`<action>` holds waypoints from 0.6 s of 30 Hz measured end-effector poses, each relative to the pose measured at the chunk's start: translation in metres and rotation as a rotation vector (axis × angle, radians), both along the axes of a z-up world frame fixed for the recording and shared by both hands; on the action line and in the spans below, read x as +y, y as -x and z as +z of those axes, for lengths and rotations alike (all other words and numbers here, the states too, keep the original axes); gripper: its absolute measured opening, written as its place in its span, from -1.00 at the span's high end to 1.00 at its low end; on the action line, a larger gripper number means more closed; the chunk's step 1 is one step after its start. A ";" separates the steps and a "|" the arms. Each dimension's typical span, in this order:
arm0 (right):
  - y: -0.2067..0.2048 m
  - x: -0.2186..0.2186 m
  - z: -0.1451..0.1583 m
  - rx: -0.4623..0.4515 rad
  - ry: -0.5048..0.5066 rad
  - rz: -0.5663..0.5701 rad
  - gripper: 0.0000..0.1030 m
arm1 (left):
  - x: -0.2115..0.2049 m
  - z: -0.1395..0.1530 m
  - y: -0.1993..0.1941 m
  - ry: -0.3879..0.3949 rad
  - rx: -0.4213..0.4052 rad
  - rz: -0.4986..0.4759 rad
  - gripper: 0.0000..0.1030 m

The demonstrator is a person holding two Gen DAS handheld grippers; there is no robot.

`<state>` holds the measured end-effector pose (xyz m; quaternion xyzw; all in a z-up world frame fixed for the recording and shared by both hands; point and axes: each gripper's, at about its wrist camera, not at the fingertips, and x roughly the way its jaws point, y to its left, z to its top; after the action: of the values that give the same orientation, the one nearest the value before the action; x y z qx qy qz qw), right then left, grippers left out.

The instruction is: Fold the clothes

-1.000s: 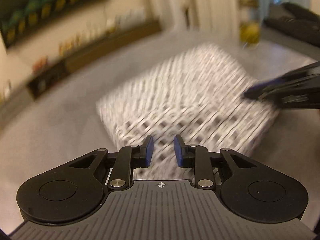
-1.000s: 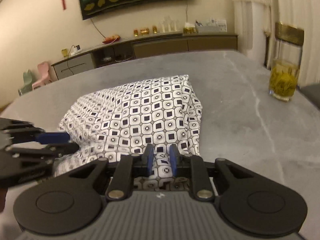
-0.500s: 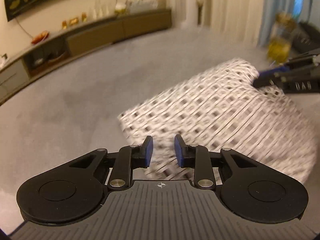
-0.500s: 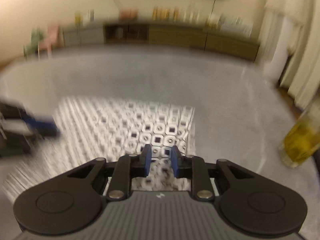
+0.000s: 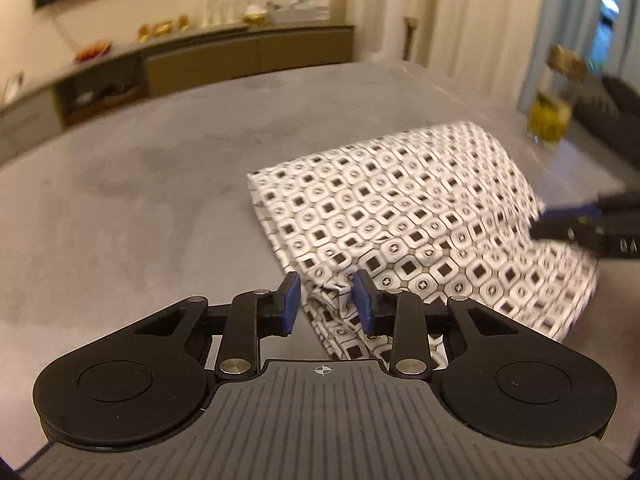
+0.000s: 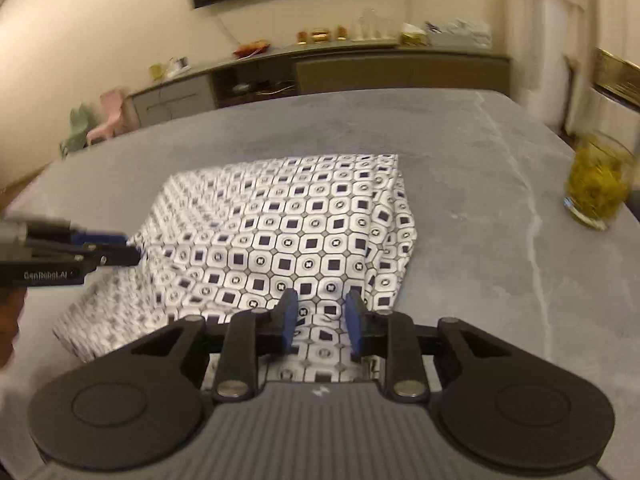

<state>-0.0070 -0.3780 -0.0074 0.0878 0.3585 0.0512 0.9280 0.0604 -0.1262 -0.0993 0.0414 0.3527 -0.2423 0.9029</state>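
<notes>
Grey tabletop (image 6: 460, 264) fills both wrist views and carries everything. Nearest each lens are the tools. The left gripper (image 5: 327, 302) has its blue pads (image 5: 290, 300) parted by a modest gap, with the near corner of the cloth (image 5: 400, 216) lying in that gap; no pad presses it, so nothing is held. Its jaws have just been closing a little. The right gripper (image 6: 322, 320) is the same: a modest gap, patterned fabric under and between the pads, no pinch. Its jaws have just been opening, which reads as a release along the near edge.

Beyond them, the cloth sits as a folded, puffed rectangle on the table, its fold edge toward the far side. Each gripper stands at one near corner, probably to square the fold or take a fresh grip for the next one.

Further right, well apart from the cloth, a glass (image 6: 596, 188) of yellow-green tea stands out of the working area. Farthest back, a sideboard (image 6: 360, 68) lines the wall.
</notes>
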 end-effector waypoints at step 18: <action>0.016 -0.005 -0.031 0.041 -0.256 -0.127 0.21 | 0.024 -0.008 0.033 0.323 0.293 0.127 0.44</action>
<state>-0.0231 -0.3833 -0.0380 0.2290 0.3615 0.0359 0.9031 0.0279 -0.1024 -0.1069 -0.1618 0.4386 -0.2417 0.8503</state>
